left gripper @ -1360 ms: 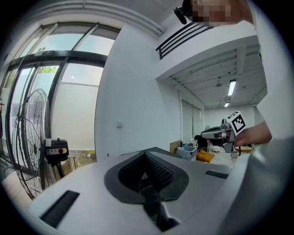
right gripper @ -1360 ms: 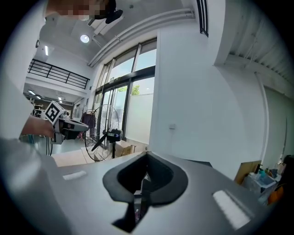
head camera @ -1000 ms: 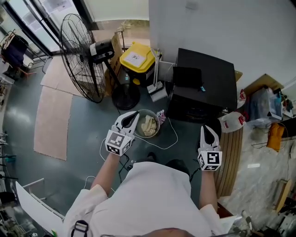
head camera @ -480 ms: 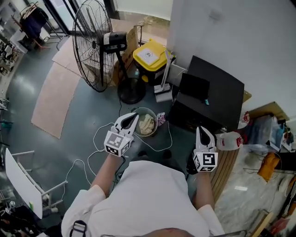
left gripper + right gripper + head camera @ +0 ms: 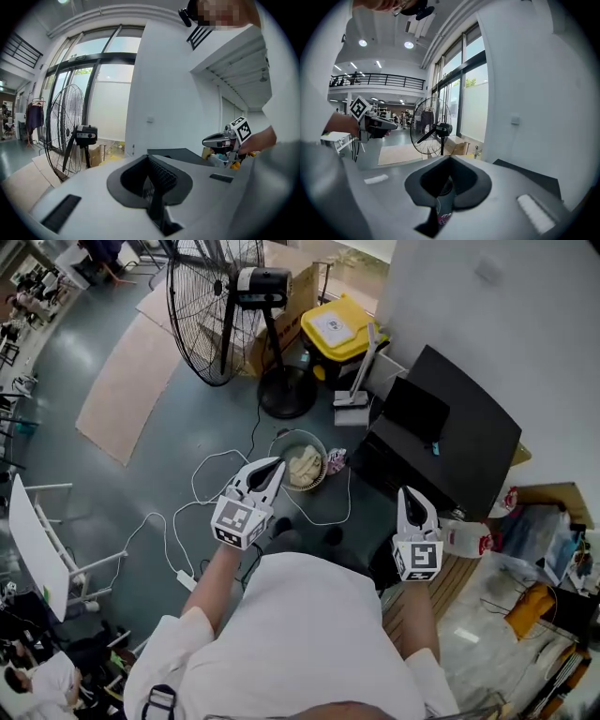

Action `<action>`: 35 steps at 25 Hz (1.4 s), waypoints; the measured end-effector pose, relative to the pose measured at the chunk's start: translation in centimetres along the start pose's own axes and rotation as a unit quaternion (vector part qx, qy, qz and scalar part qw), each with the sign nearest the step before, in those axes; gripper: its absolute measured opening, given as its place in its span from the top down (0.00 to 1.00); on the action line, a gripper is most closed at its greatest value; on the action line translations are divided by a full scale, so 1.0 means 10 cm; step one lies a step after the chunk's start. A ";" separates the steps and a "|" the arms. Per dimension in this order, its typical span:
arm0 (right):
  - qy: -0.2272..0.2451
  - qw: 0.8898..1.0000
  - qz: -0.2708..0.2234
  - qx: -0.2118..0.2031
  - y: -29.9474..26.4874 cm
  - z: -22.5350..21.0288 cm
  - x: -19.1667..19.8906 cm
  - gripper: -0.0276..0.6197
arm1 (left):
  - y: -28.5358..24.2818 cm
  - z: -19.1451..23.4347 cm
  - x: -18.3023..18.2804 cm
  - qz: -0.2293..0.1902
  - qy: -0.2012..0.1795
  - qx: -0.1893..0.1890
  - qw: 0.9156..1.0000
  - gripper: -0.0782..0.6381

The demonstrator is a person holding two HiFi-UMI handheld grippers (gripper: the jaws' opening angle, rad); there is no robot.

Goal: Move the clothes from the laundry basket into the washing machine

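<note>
Both are pinched together & empty: left tongs (image 5: pixel 274 466) hang above the laundry basket (image 5: pixel 298 433) on the floor (image 5: pixel 169 446) w/ the clothes (image 5: pixel 302 467) piled inside, right tongs (image 5: pixel 413 493) sit by the black washing machine (image 5: pixel 459 427), prob lined up for a first grab & short carry.

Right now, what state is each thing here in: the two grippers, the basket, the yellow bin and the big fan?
left gripper: shut, empty.
right gripper: shut, empty.
laundry basket: upright on the floor, with clothes inside.
yellow bin: lid closed.
fan: standing upright; whether it is running cannot be told.
</note>
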State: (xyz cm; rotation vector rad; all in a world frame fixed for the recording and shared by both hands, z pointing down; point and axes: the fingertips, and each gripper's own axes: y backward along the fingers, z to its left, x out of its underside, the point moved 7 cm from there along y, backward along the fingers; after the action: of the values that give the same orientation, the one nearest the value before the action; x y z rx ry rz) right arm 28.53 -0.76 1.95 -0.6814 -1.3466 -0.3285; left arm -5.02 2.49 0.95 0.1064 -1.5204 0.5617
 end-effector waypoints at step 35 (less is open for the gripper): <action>0.047 0.965 0.115 -0.233 -1.98 1.04 1.29 0.94 | -0.19 0.86 1.86 0.096 0.082 -0.079 0.989 0.88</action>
State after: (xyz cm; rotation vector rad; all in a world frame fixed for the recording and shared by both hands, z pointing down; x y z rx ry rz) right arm 11.55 -7.36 20.26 -1.1890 -1.0916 -0.4899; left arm -13.04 2.55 19.87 -0.2075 -1.4169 0.5855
